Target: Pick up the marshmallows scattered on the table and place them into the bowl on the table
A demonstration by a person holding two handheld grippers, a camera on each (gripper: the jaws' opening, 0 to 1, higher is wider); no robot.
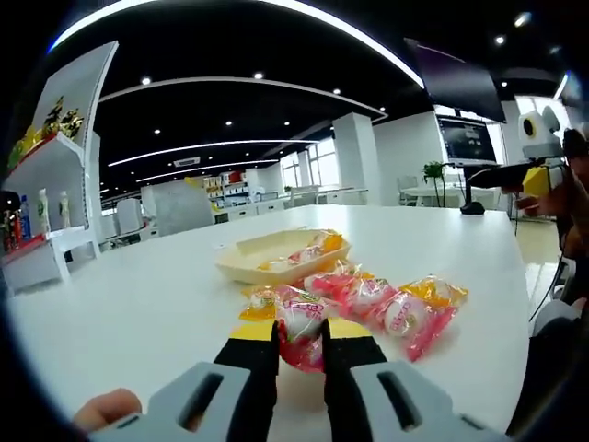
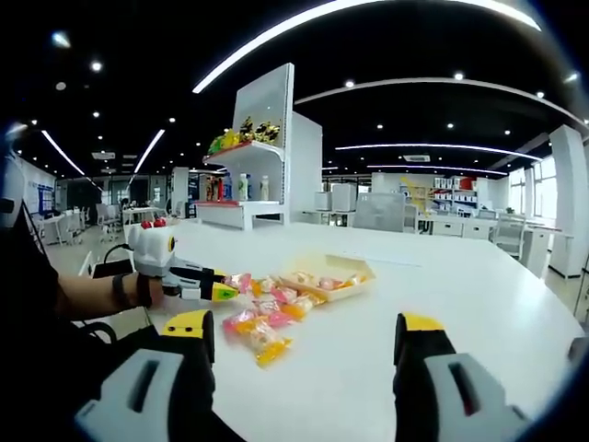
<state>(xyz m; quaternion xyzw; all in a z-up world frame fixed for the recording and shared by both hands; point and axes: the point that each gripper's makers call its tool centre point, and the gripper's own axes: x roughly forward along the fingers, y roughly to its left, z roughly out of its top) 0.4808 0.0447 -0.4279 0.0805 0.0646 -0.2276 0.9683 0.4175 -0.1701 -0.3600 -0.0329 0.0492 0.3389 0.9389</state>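
no readable text or numbers, marshmallow wrappers, shelf goods and wall screen too blurred for lettering

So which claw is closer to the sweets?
Left. The left claw grips one of the sweets; the right claw hangs open, back from them.

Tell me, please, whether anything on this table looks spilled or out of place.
Yes: wrapped marshmallows lie loose in a heap on the white table beside the shallow bowl, which already holds a few. The left gripper is closed on one marshmallow at the near edge of the heap; the right gripper is open.
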